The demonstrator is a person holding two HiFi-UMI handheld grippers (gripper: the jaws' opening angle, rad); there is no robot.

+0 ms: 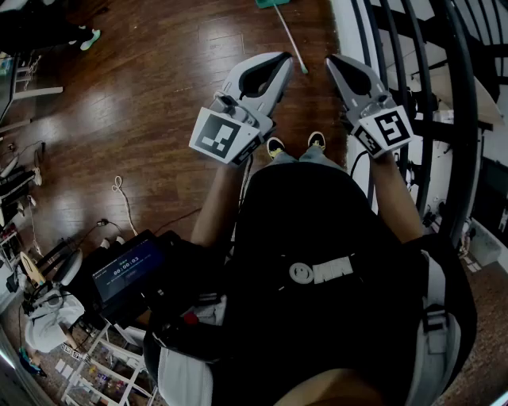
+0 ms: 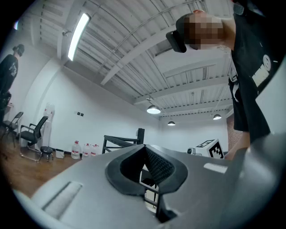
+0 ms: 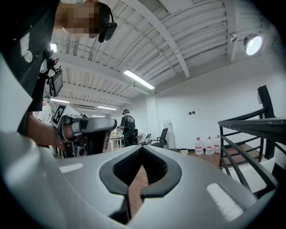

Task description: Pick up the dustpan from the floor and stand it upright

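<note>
While I hold both tools level and well above the ground, I judge the task barely begun. The grey left gripper [image 1: 284, 57] has its fingers clenched tip to tip with nothing between them, and the grey right gripper [image 1: 333, 60] is clenched on nothing too. Beyond the fingertips, flat on the dark brown wooden plank floor [image 1: 143, 103], lies what I take to be the teal plastic dustpan [image 1: 271, 3] with its thin white handle [image 1: 291, 38]; most of the pan is cut off at the frame's edge. The handle's near end shows just ahead of the gap between the two pairs of fingers, touching neither. Everything is left: reaching down, releasing the fingers, grasping the handle, lifting it and standing it upright.
</note>
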